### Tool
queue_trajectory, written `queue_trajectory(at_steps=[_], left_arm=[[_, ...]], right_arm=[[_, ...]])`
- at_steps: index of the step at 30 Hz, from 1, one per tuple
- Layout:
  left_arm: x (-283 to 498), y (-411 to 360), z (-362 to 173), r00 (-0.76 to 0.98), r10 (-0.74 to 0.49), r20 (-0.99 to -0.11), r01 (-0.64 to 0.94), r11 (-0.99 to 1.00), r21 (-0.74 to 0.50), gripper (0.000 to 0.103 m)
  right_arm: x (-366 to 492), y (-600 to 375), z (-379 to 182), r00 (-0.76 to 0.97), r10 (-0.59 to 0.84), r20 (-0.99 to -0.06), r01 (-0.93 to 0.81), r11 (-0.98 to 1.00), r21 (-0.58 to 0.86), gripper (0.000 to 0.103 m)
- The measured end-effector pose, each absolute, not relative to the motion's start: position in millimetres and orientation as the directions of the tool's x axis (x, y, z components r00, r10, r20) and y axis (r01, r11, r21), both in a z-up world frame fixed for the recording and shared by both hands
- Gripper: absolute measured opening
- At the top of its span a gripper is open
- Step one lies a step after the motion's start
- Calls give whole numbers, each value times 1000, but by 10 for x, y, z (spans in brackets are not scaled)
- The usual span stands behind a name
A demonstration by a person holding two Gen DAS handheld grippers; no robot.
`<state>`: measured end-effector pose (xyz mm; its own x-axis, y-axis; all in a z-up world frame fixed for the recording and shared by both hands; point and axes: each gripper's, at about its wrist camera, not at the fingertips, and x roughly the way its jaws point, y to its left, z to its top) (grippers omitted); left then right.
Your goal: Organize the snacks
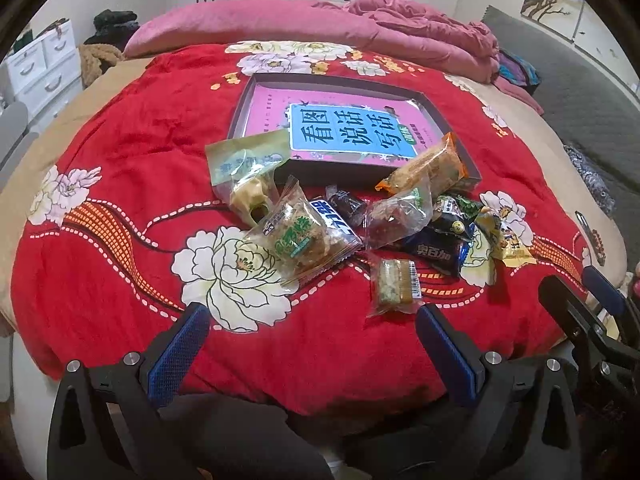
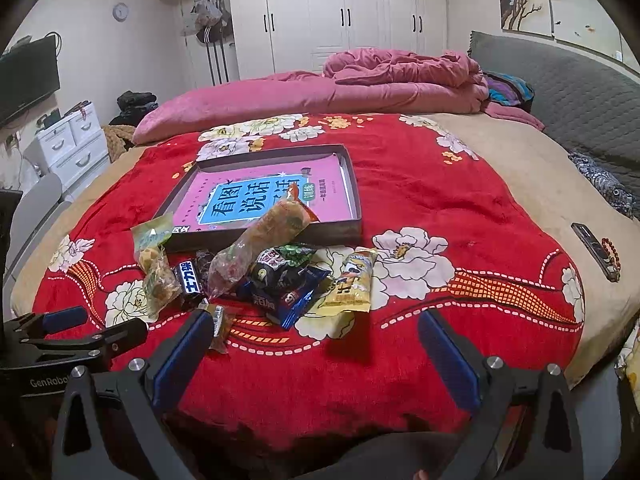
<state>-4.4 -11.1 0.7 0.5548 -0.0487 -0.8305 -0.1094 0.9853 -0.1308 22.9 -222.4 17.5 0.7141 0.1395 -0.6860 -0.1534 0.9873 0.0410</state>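
Several wrapped snacks lie in a pile on a red flowered blanket, just in front of a shallow dark box with a pink book cover inside. The pile holds an orange-ended pack leaning on the box's rim, a green-labelled cake pack, a small nougat bar, a dark blue pack and a yellow pack. My left gripper hangs open, close before the nougat bar. Open too is my right gripper, near the blue and yellow packs. Neither holds anything.
A pink quilt is heaped at the bed's far end. A grey headboard runs along the right. A dark flat device and a bead bracelet lie near the right edge. White drawers stand at the left.
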Motion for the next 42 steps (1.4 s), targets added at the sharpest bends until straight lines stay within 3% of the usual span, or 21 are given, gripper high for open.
queue_trajectory(at_steps=[42], left_arm=[[4,-216,-25,554,-102,-827,-48,987,-154,102]], right_arm=[[287,-2263,185,721,127,-682,-129,990,48,103]])
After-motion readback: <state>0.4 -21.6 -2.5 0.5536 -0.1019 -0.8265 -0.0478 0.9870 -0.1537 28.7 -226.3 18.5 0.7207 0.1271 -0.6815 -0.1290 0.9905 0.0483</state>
